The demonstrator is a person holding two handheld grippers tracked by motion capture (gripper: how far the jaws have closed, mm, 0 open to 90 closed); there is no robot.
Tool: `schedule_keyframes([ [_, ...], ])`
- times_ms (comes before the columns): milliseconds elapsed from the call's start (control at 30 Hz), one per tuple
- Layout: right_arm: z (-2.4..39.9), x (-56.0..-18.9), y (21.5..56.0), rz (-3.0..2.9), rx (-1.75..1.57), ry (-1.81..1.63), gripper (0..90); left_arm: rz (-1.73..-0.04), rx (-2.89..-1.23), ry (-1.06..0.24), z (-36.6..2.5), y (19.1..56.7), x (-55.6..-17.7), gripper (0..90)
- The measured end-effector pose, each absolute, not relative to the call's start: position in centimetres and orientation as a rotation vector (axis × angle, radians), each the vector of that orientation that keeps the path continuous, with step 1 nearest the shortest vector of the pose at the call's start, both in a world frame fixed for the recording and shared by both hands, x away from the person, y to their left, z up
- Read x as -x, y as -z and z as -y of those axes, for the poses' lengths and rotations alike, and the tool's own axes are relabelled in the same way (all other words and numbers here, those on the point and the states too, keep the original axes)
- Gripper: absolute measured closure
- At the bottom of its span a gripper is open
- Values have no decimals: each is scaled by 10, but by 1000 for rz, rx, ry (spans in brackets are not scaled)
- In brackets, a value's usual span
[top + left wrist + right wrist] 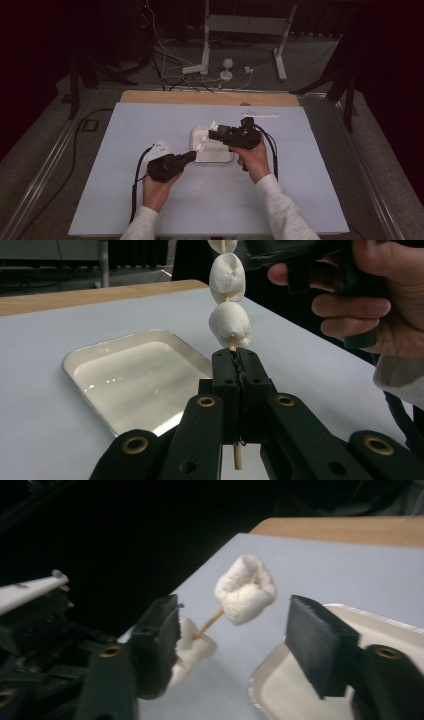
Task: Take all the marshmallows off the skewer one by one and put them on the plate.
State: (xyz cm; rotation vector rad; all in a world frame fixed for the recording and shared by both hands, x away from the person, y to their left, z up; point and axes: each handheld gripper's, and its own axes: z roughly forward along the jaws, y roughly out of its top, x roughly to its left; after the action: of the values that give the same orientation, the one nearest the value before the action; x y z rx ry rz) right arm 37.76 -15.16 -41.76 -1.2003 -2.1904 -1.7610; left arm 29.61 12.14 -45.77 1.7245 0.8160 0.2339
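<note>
My left gripper point(235, 357) is shut on the lower end of a thin wooden skewer point(238, 457), which rises steeply from its jaws. White marshmallows are threaded on it, the lowest marshmallow point(229, 325) just above the jaw tips and a second marshmallow point(227, 277) higher up. In the high view the left gripper point(191, 156) sits at the near left corner of a white tray point(220, 156). My right gripper point(235, 606) is open, its jaws wide on either side of the top marshmallow point(246, 589), not touching it. The right gripper point(214, 132) hangs over the tray's far side.
The shallow tray point(70, 365) has nothing in it and lies mid-table on a pale blue-grey mat point(150, 210). A bare wooden strip point(200, 97) runs along the table's far edge. A small white plate point(160, 148) is mounted on the left gripper.
</note>
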Motion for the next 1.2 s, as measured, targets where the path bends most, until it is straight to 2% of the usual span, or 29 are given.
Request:
schedule_keyframes([
  [33,152,-378,418,2177,1193,1758,470,-813,-1725,-232,-121,458,-296,900],
  [100,152,-379,419,2164,1194,1753,487,-810,-1725,-229,-120,458,-296,900],
  [133,152,-380,419,2122,1207,1746,533,-806,-1723,-226,-120,459,-296,900],
  [367,150,-381,422,2087,1228,1718,596,-802,-1721,-206,-119,462,-297,900],
  [433,149,-381,422,2077,1231,1715,662,-800,-1729,-203,-118,463,-297,900],
  [533,148,-382,422,2067,1229,1721,693,-800,-1746,-203,-117,464,-297,900],
  [1200,150,-383,420,2067,1279,1761,760,-803,-1791,-202,-123,470,-299,900],
])
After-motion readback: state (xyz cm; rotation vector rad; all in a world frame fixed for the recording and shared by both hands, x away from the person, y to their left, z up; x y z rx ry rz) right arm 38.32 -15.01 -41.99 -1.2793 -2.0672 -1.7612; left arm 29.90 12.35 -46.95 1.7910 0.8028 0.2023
